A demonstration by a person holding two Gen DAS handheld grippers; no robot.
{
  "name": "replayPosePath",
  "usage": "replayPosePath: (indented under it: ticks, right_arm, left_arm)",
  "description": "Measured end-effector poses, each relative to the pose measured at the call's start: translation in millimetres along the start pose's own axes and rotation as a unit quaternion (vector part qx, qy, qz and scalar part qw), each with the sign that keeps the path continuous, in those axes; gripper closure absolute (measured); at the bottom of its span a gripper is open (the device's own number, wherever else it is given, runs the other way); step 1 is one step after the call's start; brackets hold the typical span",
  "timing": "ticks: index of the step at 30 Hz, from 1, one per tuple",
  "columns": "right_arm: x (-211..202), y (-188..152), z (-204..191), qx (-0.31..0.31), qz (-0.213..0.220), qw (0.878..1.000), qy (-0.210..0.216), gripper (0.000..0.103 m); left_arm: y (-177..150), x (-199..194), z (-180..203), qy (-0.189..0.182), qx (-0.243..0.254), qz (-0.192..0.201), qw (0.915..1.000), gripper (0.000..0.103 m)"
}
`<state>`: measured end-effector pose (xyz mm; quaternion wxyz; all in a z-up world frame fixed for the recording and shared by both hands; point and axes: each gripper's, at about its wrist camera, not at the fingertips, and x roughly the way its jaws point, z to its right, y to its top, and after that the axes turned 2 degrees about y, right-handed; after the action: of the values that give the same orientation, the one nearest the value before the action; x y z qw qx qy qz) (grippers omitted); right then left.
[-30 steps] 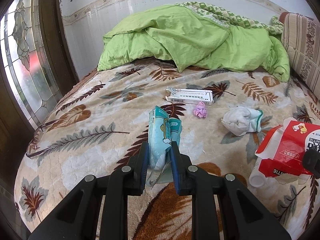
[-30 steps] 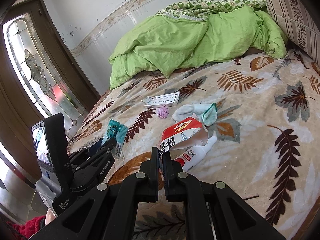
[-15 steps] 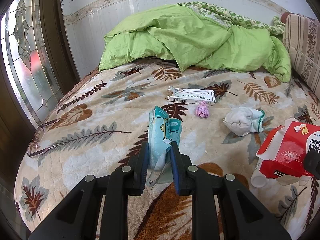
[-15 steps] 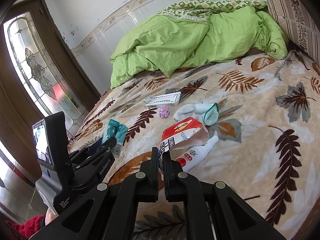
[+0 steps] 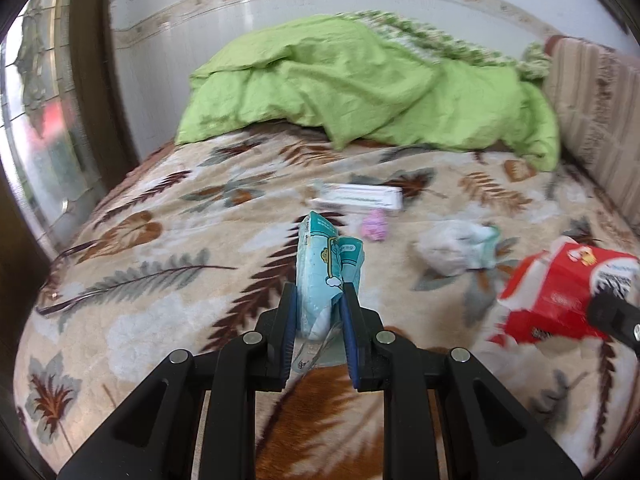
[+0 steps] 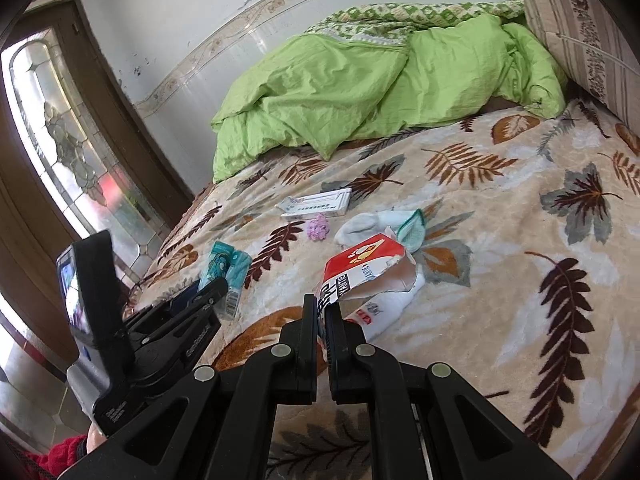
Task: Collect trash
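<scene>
- The left gripper [image 5: 319, 312] is clamped on a teal wrapper [image 5: 324, 268], which stands upright between its blue-padded fingers above the leaf-print blanket [image 5: 160, 280].
- The right gripper [image 6: 321, 320] is closed tight on the torn edge of a red-and-white carton [image 6: 366, 264]; a white bottle [image 6: 384, 308] lies just under the carton at 1 o'clock from the tips.
- Only the right wrist view shows the left gripper from the side, at 9 o'clock, with the wrapper poking out of it, and the bottle; the left view is blurred and shows the carton only at 3 o'clock.
- Trash on the blanket: a flat white box [image 6: 318, 205] at 12 o'clock, a pink wad [image 6: 319, 226] just beside it, a white-and-green sock [image 6: 384, 222] touching the carton's far side.
- The green duvet [image 6: 360, 88] closes the far edge, a striped cushion [image 6: 580, 28] stands at 2 o'clock, and the blanket drops off toward the glass door [image 6: 68, 152] at 9 o'clock.
- Bare blanket stretches from 2 to 4 o'clock of the right gripper.
</scene>
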<state>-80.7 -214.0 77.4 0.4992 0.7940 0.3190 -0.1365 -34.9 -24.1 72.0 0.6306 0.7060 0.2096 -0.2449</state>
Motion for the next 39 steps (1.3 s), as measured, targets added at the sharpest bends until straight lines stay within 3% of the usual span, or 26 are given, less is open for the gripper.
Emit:
replayPosePath:
  ticks: [5, 11, 21, 39]
  right_arm:
    - [-36.8, 0.1, 15.5, 0.018, 0.023, 0.999, -0.017, 0.098]
    - [-100.9, -8.3, 40.3, 0.041, 0.048, 0.997, -0.047, 0.098]
    - [-187.9, -39.7, 73.6, 0.088, 0.080, 0.989, -0.089, 0.098]
    - [-277.6, -75.1, 103.4, 0.137, 0.123, 0.974, -0.135, 0.098]
  left_arm:
    - [0.8, -24.0, 25.0, -0.076, 0.024, 0.005, 0.9968, 0.083]
    - [-6.2, -64.0, 71.3, -0.162, 0.073, 0.001, 0.9841, 0.083]
    - [-22.2, -122.5, 143.0, -0.203, 0.158, 0.013, 0.9662, 0.082]
    - [-37.7, -177.8, 216.7, -0.253, 0.240, 0.034, 0.9365, 0.082]
